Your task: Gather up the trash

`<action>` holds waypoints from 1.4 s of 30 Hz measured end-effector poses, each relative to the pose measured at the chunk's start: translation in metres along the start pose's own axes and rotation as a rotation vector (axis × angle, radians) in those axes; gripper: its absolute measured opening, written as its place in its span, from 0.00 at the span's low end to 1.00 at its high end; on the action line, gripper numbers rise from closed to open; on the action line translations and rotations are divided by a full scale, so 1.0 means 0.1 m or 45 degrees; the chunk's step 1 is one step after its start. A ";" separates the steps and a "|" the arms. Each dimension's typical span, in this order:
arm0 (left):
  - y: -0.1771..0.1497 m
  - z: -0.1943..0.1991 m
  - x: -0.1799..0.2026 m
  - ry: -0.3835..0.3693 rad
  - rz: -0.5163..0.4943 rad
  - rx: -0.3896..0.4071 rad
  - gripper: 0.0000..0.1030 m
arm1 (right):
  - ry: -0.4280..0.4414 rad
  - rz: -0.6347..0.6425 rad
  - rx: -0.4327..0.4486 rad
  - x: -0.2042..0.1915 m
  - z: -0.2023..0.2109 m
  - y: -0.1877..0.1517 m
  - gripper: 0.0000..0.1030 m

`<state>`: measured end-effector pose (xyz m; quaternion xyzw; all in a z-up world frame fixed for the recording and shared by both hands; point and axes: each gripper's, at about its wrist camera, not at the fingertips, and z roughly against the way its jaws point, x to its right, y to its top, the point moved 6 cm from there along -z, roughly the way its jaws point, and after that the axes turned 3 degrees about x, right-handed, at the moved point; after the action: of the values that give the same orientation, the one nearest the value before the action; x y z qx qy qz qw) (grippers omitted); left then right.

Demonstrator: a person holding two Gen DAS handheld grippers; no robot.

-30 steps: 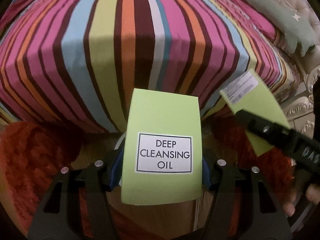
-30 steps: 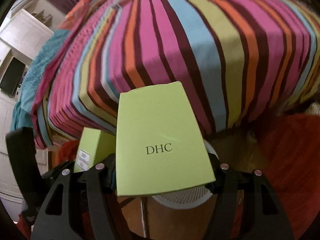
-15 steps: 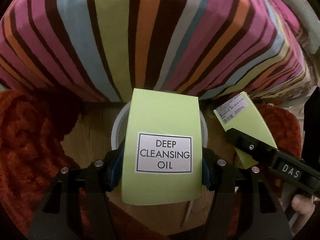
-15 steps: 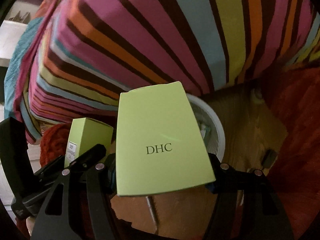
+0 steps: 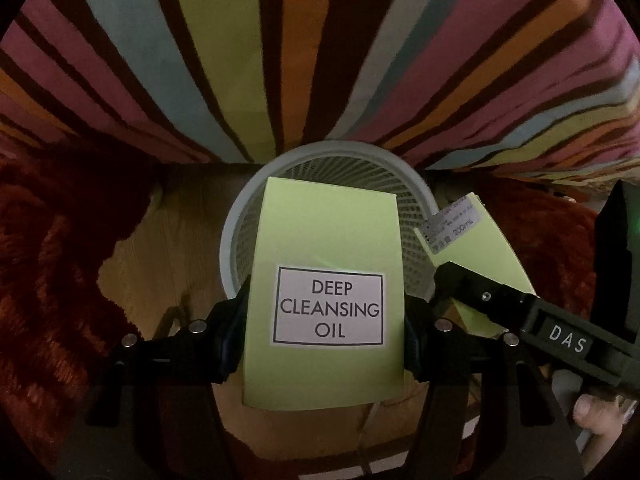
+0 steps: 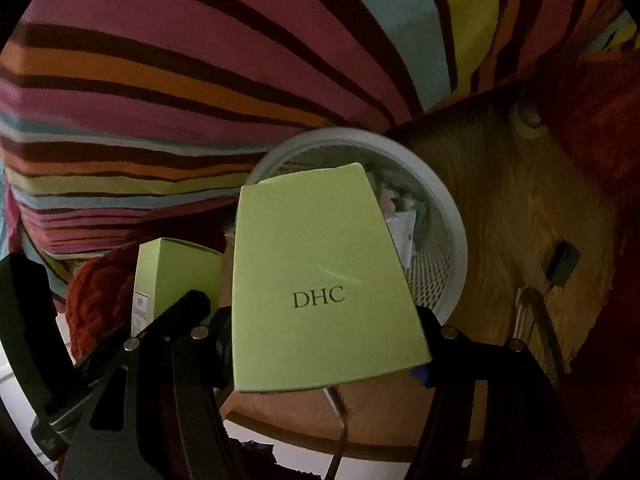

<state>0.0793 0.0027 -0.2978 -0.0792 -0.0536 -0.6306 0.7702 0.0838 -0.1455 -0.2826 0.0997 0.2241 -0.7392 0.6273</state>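
My left gripper [image 5: 325,336] is shut on a lime-green carton [image 5: 324,240] labelled "DEEP CLEANSING OIL", held above a white mesh wastebasket [image 5: 236,224]. My right gripper [image 6: 324,344] is shut on a second lime-green carton [image 6: 320,248] marked "DHC", hanging over the same wastebasket [image 6: 452,232], which holds crumpled paper. Each view shows the other hand's carton beside its own: the DHC carton [image 5: 476,248] at the right in the left wrist view, the oil carton [image 6: 176,272] at the left in the right wrist view. Both grippers point steeply down.
A bed with a bright striped cover [image 5: 320,48] rises just behind the basket. Red shaggy rugs [image 5: 48,272] lie on both sides of the wooden floor [image 6: 500,216]. A small dark object [image 6: 562,264] and a cable lie on the floor at the right.
Both grippers have sunk and tipped downward with their cartons. The bed has slid up the frames, and the basket's rim now shows round both cartons.
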 end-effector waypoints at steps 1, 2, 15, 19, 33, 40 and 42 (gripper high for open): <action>0.00 -0.03 -0.02 0.007 0.005 -0.021 0.60 | 0.000 -0.007 -0.012 0.01 -0.03 0.00 0.59; -0.01 -0.05 -0.04 0.009 0.010 -0.035 0.60 | -0.001 -0.014 -0.023 0.02 -0.06 0.00 0.59; -0.03 -0.16 -0.12 0.010 0.090 -0.117 0.82 | -0.013 -0.165 -0.060 0.22 -0.24 0.03 0.92; -0.03 -0.13 -0.11 0.006 0.092 -0.106 0.82 | -0.011 -0.187 -0.060 0.21 -0.25 0.04 0.92; -0.05 0.05 -0.13 -0.010 0.112 -0.005 0.82 | -0.008 -0.155 -0.005 0.17 -0.08 -0.01 0.92; -0.01 0.37 -0.14 -0.038 0.123 0.172 0.82 | -0.047 -0.050 0.167 0.03 0.25 0.02 0.92; 0.00 0.48 -0.15 -0.039 0.122 0.224 0.82 | -0.069 -0.003 0.249 -0.02 0.39 0.04 0.92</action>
<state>0.0775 0.0264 -0.2539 -0.0235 -0.1168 -0.5847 0.8024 0.0935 -0.1618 -0.2479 0.1402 0.1340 -0.7606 0.6196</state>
